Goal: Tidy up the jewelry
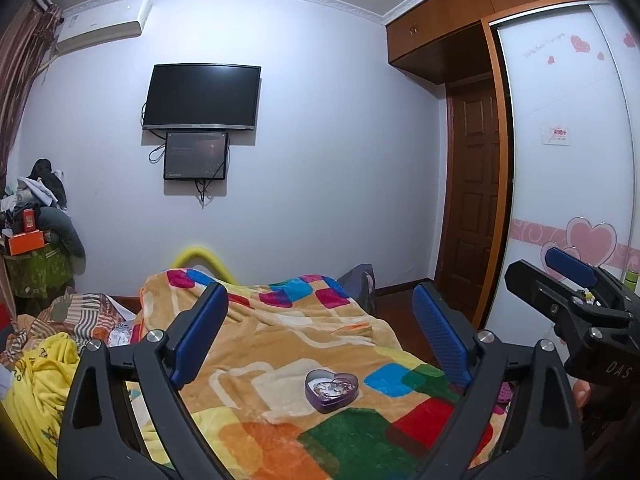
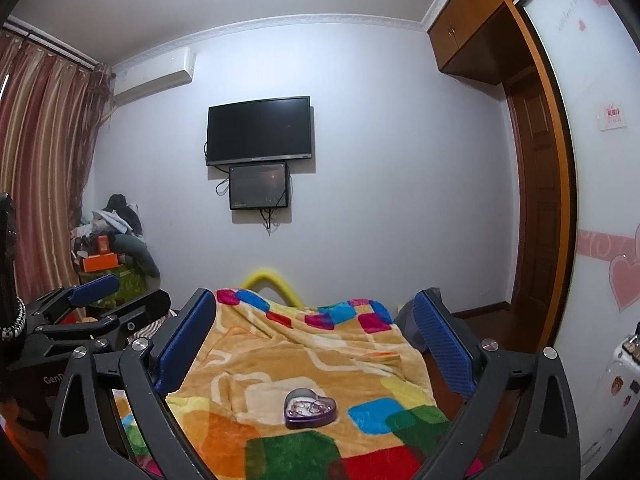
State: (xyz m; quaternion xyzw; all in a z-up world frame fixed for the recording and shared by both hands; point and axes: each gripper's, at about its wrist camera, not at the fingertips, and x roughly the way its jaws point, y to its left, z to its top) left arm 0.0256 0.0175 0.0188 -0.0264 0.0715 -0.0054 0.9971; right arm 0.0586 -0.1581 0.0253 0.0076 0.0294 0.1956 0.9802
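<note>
While both claws hang in the air above the bed, the small purple heart-shaped tin sits on the multicoloured patchwork fleece blanket, lid off, with a tangle of silvery jewelry inside that is too small to sort into separate pieces. Seen along the left gripper, whose blue-padded fingers are spread wide with nothing between them, the tin lies below the gap between the fingers, toward six o'clock and slightly nearer the right-hand finger, well apart from both pads. From the right gripper, also wide open and holding nothing, the same tin lies at about six o'clock under the midpoint of its fingers, again clear of them and resting on a pale beige patch beside a blue square of the blanket. Each claw shows in the other's camera: the right one appears at three o'clock in the left view, its blue pads parted, and the left gripper at nine o'clock in the right view, likewise parted. On the far wall hangs a black flat television with a smaller dark screen just below it, and a white air conditioner sits high toward eleven o'clock.
</note>
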